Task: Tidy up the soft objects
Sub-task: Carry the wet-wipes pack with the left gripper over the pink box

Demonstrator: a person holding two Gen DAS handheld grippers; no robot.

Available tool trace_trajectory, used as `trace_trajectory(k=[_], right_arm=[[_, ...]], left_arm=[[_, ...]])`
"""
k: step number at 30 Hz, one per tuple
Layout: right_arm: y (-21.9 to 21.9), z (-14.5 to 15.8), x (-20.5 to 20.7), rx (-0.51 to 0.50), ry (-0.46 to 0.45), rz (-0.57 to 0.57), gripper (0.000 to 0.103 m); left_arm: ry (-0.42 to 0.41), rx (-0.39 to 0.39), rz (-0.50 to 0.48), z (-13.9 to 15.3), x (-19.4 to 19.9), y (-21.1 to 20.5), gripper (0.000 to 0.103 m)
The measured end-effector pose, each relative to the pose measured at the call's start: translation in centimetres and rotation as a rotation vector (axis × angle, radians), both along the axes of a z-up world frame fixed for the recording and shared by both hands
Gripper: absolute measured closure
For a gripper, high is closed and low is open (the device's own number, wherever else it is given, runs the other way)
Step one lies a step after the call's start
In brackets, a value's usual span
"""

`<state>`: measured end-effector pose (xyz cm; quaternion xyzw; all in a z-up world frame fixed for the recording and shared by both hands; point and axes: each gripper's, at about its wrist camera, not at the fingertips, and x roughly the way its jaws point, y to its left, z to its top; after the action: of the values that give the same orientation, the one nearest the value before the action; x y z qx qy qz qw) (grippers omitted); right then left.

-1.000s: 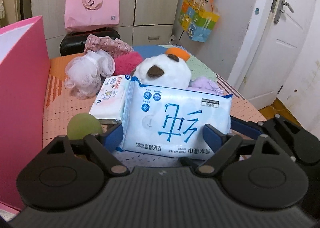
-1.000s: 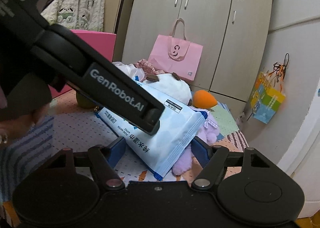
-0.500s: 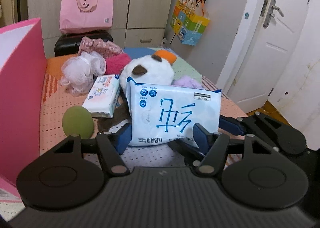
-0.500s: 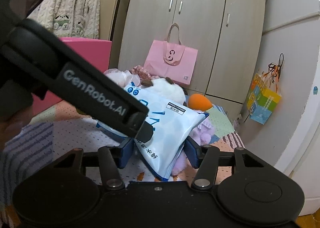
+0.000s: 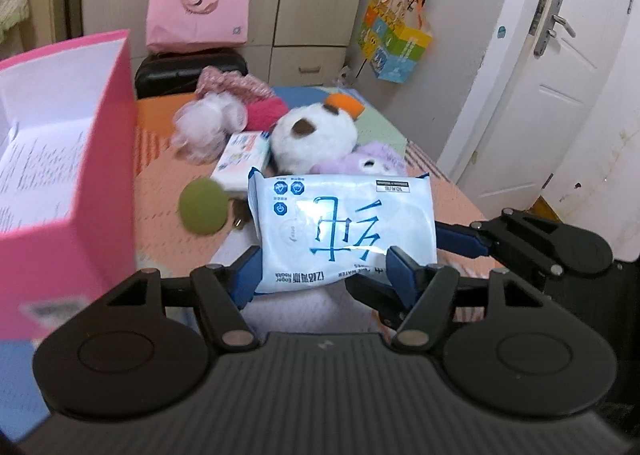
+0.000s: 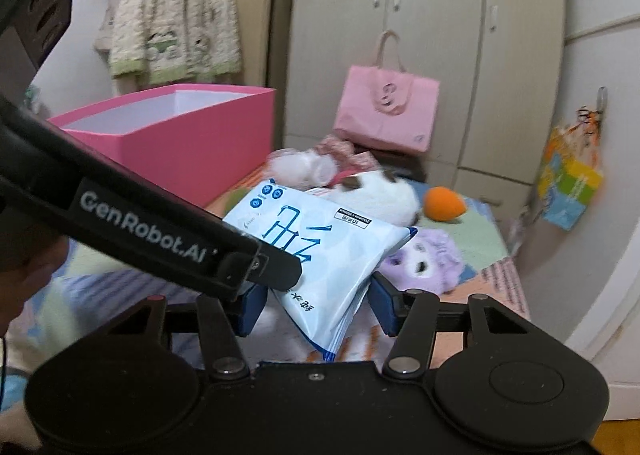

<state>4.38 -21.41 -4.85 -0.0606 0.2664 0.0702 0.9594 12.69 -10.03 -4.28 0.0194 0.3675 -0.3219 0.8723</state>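
Note:
A light blue pack of wet wipes point(image 5: 344, 231) hangs above the bed, gripped from two sides. My left gripper point(image 5: 324, 279) is shut on its near edge, with both blue pads pressing the wrapper. The right gripper point(image 6: 318, 305) is shut on the pack point(image 6: 320, 239) at its right end, and one of its fingers point(image 5: 460, 237) shows in the left wrist view. The open pink box point(image 5: 100, 183) stands to the left, also seen as the pink box point(image 6: 192, 143). A white plush point(image 5: 312, 139), a purple plush point(image 5: 368, 163) and a green ball point(image 5: 202, 207) lie on the bed.
A small tissue pack point(image 5: 242, 159), a white mesh puff point(image 5: 204, 127), a red puff point(image 5: 264, 113) and an orange sponge point(image 6: 444, 203) lie farther back. A pink bag point(image 5: 196, 11) sits on a black case by the wardrobe. A white door point(image 5: 540, 75) is on the right.
Both grippers narrowed onto the wipes pack and raised it off the bed. The left view has shifted left, so the pink box's open inside now shows.

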Motion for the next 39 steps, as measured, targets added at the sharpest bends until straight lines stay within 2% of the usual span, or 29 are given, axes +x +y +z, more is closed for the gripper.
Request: trace_trajectory(k=[6, 13, 17, 24, 31, 39], right_arm=[[2.2, 0.7, -1.0, 0.021, 0.053, 0.072, 0.042], [5.4, 2.0, -2.7, 0.027, 0.068, 0.168, 0.042], [7.4, 3.4, -3.6, 0.022, 0.053, 0.226, 0.042], [10.3, 6.4, -4.6, -0.008, -0.013, 0.292, 0.042], [11.9, 8.8, -3.3, -0.024, -0.052, 0.322, 0.042], [12.9, 9.9, 1.1, -0.028, -0.07, 0.318, 0.042]], left_arm=[[0.059, -0.014, 0.051, 0.3, -1.6, 3.4, 0.038], [0.078, -0.011, 0.1, 1.5, -4.2, 7.5, 0.038], [0.068, -0.015, 0.131, 2.8, -5.7, 10.0, 0.038], [-0.003, 0.002, 0.192, 6.0, -7.6, 12.8, 0.038], [-0.027, -0.005, 0.22, 8.7, -6.6, 14.7, 0.038], [-0.059, -0.014, 0.231, 9.8, -2.1, 15.3, 0.036]])
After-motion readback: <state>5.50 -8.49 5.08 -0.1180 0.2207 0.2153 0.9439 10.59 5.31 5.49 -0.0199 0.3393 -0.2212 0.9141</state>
